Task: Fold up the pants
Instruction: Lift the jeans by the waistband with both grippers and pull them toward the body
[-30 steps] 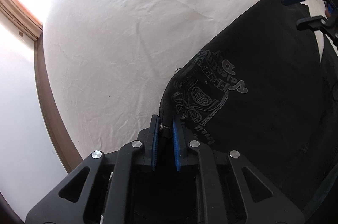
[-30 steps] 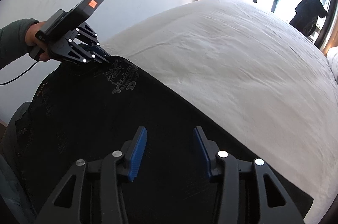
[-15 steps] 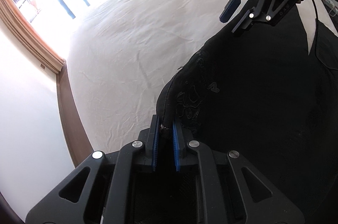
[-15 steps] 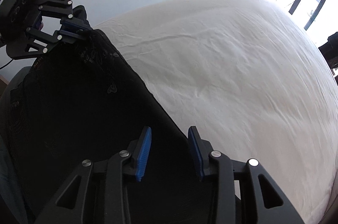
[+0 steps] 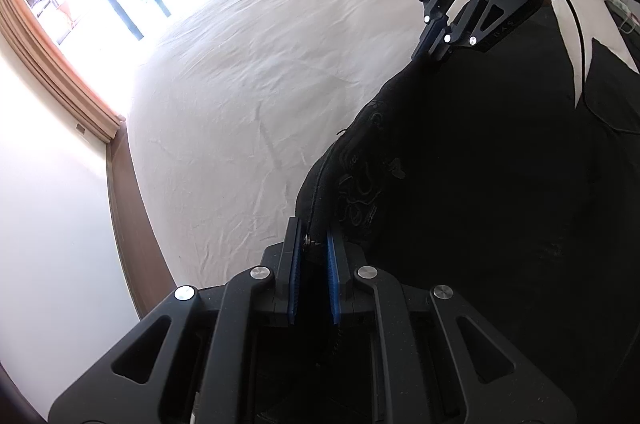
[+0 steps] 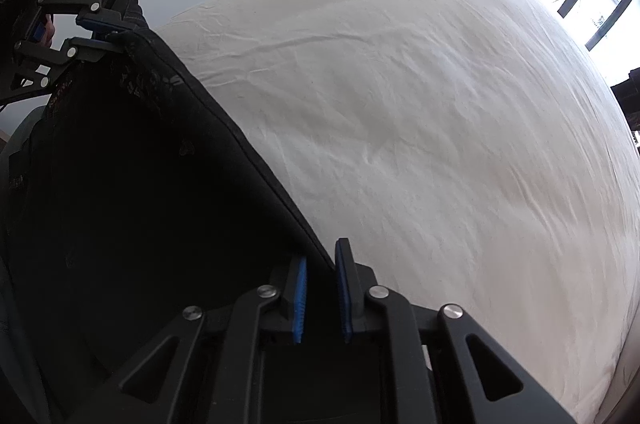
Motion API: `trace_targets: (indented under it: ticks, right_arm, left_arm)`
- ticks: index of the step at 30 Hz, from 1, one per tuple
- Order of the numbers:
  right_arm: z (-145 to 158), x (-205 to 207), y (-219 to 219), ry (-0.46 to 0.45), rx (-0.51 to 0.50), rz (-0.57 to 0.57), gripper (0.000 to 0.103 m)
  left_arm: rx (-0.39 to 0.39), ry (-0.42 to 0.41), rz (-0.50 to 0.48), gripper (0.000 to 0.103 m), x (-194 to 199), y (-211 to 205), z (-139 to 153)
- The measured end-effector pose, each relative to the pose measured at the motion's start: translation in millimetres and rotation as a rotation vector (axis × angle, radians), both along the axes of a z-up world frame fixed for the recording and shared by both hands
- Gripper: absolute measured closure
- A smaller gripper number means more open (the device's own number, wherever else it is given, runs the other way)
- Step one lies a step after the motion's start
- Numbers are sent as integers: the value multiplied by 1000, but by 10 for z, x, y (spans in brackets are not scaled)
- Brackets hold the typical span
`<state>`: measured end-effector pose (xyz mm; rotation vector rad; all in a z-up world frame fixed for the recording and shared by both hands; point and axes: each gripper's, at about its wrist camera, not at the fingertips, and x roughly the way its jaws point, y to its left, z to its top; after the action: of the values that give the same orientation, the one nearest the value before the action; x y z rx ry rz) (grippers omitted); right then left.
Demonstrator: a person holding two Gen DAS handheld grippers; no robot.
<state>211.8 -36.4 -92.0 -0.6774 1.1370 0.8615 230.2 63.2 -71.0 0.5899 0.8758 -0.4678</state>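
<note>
White-sheeted bed (image 6: 420, 127), black pants (image 6: 132, 183) on it

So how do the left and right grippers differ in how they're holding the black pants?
The left gripper is shut on the printed end of the black pants; the right gripper has its jaws closing on a plain hemmed edge. In the left wrist view, the left gripper grips low and the right gripper grips higher up. Both hold the same edge above the white bed.

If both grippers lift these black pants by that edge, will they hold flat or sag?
The black pants will likely sag: the cloth already drapes limply between the left gripper and right gripper, whose jaws are closing on the hem. Thick seams suggest some weight.
</note>
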Motion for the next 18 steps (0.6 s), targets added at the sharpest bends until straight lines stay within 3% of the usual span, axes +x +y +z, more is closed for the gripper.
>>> trace_targets:
  ticks: [5, 18]
  right_arm:
    - [14, -53, -7, -15, -3, 5, 99]
    - [339, -509, -83, -112, 91, -119, 100]
  left_arm:
    - [3, -1, 9, 93, -4, 9, 5]
    - [-15, -16, 67, 93, -247, -9, 91]
